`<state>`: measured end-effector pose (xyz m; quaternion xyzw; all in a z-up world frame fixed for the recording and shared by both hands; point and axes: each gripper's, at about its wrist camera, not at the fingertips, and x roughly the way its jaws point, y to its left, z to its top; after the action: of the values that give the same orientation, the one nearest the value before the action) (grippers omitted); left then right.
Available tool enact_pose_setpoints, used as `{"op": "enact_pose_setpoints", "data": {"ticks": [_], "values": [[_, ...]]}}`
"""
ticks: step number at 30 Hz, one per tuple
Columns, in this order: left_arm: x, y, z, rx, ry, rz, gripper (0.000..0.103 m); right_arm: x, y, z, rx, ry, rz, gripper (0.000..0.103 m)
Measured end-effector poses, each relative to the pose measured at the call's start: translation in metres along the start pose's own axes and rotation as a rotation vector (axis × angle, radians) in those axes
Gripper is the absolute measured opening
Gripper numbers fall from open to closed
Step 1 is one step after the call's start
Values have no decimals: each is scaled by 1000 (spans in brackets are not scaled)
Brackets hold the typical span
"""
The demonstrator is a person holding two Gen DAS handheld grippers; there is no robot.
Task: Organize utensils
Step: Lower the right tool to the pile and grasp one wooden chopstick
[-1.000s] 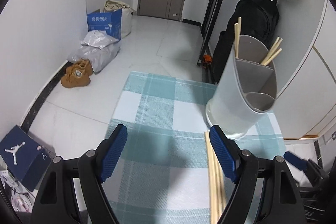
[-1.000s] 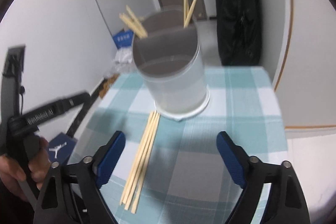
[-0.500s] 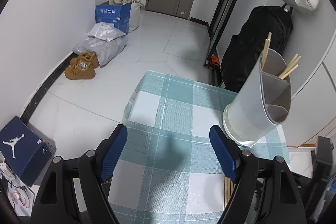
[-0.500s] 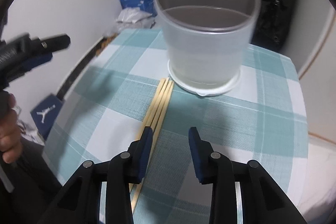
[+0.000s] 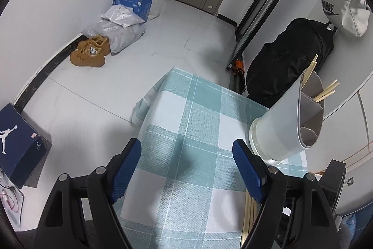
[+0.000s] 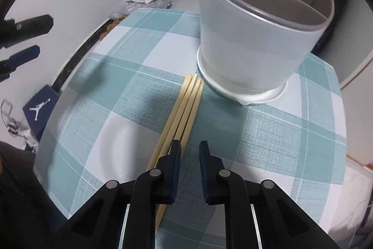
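- Checked teal-and-white tablecloth (image 6: 268, 132) covers a small table; bags and boxes lie on the floor beyond.
- Right gripper (image 6: 189, 151) hangs low over the cloth, jaws narrowed to a slim gap with nothing between them.
- Chopsticks (image 6: 186, 104) lie bundled at its 11 o'clock, the left pad overlapping them, tips touching the utensil holder (image 6: 256, 43) at 1 o'clock.
- Left gripper (image 5: 186, 160) hovers wide open and empty, clear of the work.
- Best shift left, straddle the bundle mid-length, close squarely, then lift without nudging the holder.
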<state>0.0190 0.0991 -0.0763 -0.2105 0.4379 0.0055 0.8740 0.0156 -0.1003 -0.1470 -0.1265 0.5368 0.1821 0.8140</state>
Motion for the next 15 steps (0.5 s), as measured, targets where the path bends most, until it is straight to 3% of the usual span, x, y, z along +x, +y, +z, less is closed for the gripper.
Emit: {"op": "enact_pose_setpoints", "data": {"ticks": [15], "values": [[-1,10,2,-35,23,0,77,22,10,33,-9,28,-90,14]]}}
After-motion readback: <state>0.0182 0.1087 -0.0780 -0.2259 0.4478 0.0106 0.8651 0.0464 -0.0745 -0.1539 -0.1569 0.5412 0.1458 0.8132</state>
